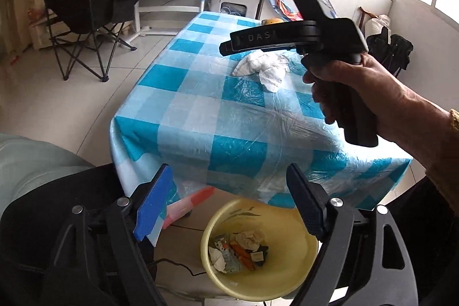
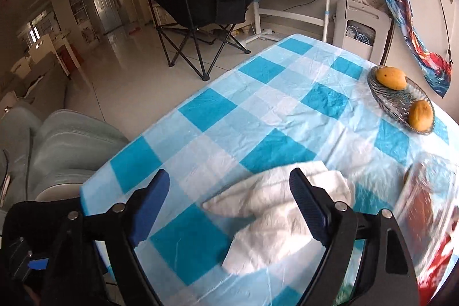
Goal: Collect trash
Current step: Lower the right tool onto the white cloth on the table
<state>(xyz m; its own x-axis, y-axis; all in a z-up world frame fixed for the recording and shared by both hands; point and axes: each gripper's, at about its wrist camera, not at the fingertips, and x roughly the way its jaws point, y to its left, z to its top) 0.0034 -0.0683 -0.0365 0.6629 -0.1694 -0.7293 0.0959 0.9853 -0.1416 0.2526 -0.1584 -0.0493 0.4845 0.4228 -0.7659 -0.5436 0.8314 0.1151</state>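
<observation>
While the left gripper (image 1: 229,202) hung with its jaws spread and empty above the round yellow plastic bin (image 1: 259,250) of crumpled trash on the floor, the right gripper (image 2: 229,205) hovered, jaws also apart and holding nothing, over the crumpled white cloth (image 2: 275,220) lying on the blue-and-white checked counter (image 2: 223,111), near a glass dish (image 2: 397,102) with 2 yellow fruits.

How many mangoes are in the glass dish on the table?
2. One mango lies at the far end of the glass dish, the other mango at the near end. None looks hidden.
</observation>
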